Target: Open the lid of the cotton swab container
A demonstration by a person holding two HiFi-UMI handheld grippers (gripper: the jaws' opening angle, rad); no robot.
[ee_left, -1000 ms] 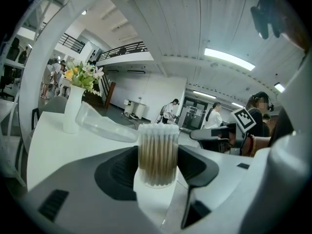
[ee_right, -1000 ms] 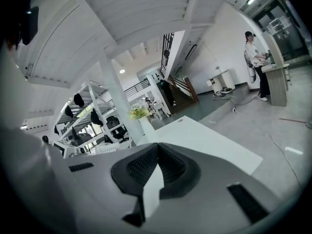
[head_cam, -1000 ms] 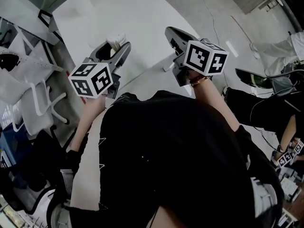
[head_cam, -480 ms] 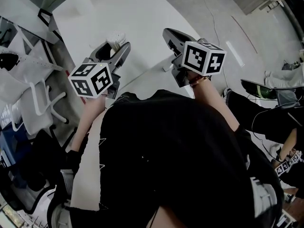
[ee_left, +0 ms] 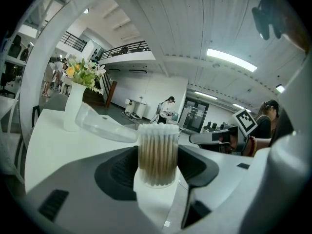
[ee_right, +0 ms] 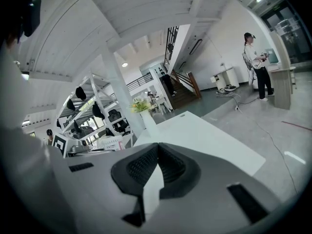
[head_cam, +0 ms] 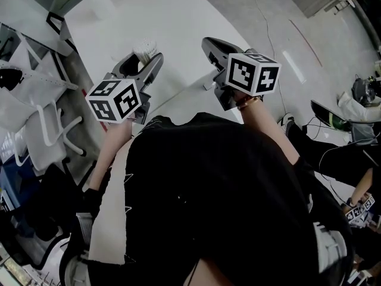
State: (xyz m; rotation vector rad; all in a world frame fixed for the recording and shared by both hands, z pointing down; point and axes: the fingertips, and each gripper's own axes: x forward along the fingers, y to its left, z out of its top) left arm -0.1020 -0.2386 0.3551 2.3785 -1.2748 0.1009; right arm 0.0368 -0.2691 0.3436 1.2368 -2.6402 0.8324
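Note:
The cotton swab container (ee_left: 157, 152) is a small clear tub packed with upright swabs. It stands between the pads of my left gripper (ee_left: 157, 173), which hold it by its sides. In the head view the white swab tips (head_cam: 144, 48) show at the end of my left gripper (head_cam: 146, 57), over the white table (head_cam: 178, 16). The clear lid (ee_left: 105, 126) is off and lies on the table behind the container. My right gripper (head_cam: 209, 43) hovers to the right, its jaws (ee_right: 155, 152) shut with nothing between them.
A white vase of flowers (ee_left: 74, 107) stands on the table beyond the lid. White chairs (head_cam: 41, 124) crowd the table's left side. The table's edge and grey floor (head_cam: 297, 34) lie to the right, with people and cables there.
Both grippers hold their places; the right one has edged slightly left. A person at the right edge of the head view has shifted position.

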